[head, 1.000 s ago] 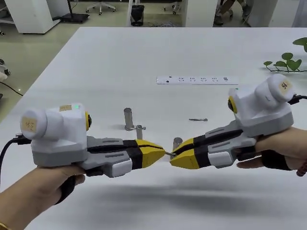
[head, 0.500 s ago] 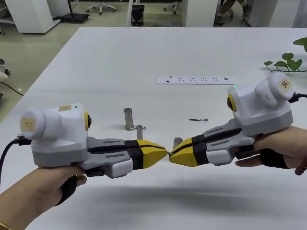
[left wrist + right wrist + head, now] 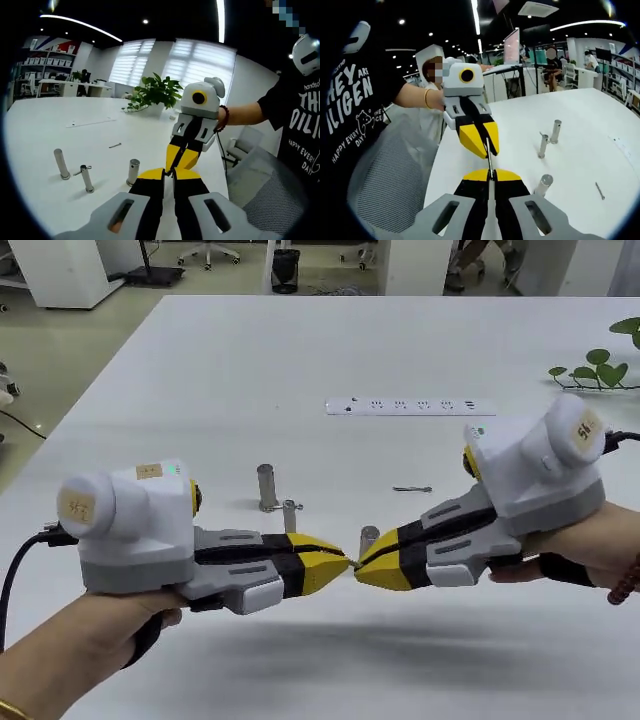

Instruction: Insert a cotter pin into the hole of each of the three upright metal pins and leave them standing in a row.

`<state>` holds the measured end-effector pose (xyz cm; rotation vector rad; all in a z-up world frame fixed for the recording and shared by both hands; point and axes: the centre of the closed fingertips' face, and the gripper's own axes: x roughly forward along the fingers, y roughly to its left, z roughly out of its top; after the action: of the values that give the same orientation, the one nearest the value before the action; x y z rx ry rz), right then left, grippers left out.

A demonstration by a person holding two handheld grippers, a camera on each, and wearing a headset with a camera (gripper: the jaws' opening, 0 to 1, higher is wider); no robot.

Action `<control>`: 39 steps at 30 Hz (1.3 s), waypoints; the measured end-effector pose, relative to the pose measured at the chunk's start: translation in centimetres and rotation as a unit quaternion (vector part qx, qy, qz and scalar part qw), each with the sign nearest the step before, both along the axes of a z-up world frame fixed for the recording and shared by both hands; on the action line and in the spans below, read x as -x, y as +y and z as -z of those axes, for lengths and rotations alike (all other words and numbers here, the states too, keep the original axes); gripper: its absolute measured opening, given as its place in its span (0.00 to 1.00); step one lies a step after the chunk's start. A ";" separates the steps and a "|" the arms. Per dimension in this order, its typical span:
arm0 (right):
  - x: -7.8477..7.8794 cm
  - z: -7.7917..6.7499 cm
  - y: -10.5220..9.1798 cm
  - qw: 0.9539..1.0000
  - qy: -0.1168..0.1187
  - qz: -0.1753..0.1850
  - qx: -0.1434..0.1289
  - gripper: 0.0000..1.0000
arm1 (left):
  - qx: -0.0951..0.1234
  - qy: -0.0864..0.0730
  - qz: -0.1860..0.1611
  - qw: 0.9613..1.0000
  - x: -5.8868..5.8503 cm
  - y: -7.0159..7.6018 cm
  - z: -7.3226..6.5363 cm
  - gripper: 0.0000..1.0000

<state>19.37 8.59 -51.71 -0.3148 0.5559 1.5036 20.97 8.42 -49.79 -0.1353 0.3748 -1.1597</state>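
Three upright metal pins stand on the white table: a far one (image 3: 267,487), a middle one (image 3: 290,515) with a cotter pin through its top, and a near one (image 3: 369,538) just behind the gripper tips. My left gripper (image 3: 343,562) and right gripper (image 3: 360,565) meet tip to tip above the table, both shut on a thin cotter pin (image 3: 489,160) that spans the small gap between them. In the left gripper view the three pins (image 3: 61,164), (image 3: 86,178), (image 3: 133,171) stand left of my jaws. A loose cotter pin (image 3: 412,489) lies flat farther back.
A white power strip (image 3: 410,407) lies across the far middle of the table. A green plant (image 3: 600,368) sits at the right edge. Office chairs and desks stand beyond the far table edge. The person stands at the near edge, on the side away from the pins.
Both grippers have stayed tip to tip with the cotter pin between them. The right gripper's body has tilted a little; the left hand has shifted slightly right.
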 end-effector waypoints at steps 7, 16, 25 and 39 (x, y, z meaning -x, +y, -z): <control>-0.9 0.2 -0.3 1.000 -0.013 0.012 0.007 0.00 | -0.016 -0.020 -0.025 0.999 -0.8 0.1 0.1 0.06; -2.4 0.8 -1.7 0.998 -0.030 0.037 0.037 0.00 | -0.023 -0.033 -0.067 0.997 -1.9 0.1 0.4 0.11; -3.7 1.8 -3.6 0.994 -0.056 0.048 0.082 0.00 | -0.058 -0.064 -0.108 0.990 -3.0 0.0 1.6 0.21; -5.0 3.2 -5.5 0.984 -0.095 0.034 0.145 0.00 | -0.098 -0.059 -0.193 0.975 -5.1 0.0 3.9 0.24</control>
<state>24.38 3.07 -54.96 -0.6518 0.6261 1.3103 26.10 8.39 -53.71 0.0345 0.3369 -0.7389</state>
